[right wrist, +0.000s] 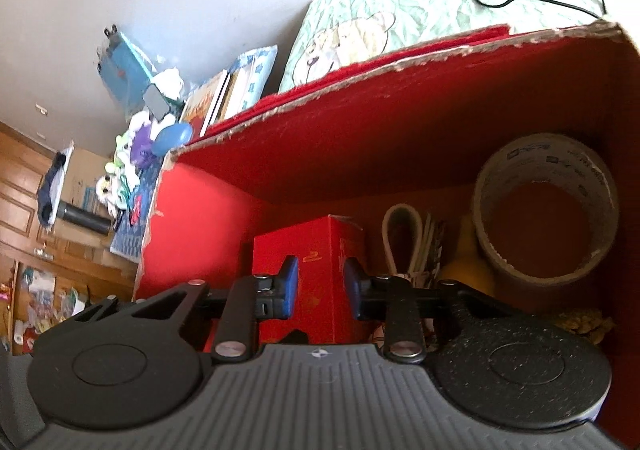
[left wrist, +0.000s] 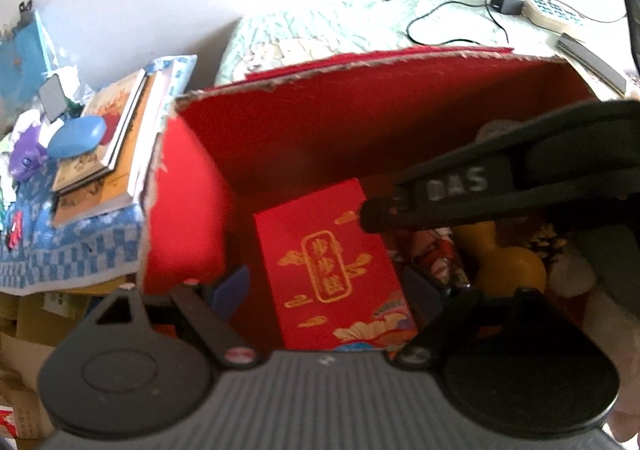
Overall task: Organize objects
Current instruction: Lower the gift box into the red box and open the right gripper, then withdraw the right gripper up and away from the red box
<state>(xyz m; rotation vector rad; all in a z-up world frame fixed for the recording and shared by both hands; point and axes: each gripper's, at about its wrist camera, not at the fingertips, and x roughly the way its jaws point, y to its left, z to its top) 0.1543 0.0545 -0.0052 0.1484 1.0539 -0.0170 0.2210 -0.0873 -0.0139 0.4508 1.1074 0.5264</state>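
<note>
A big red cardboard box with torn edges stands open; both grippers reach into it. Inside lies a small red packet with gold print, also seen in the right wrist view. My left gripper is open wide above the packet, touching nothing. My right gripper is open, its blue pads on either side of the packet's edge with a gap; its arm crosses the left wrist view. A tape roll, a yellow gourd-shaped object and a white cord loop lie in the box.
A stack of books with a blue glasses case and small toys lies left of the box on a blue patterned cloth. A bed with pale green bedding, a black cable and a charger is behind the box. Wooden cabinets stand far left.
</note>
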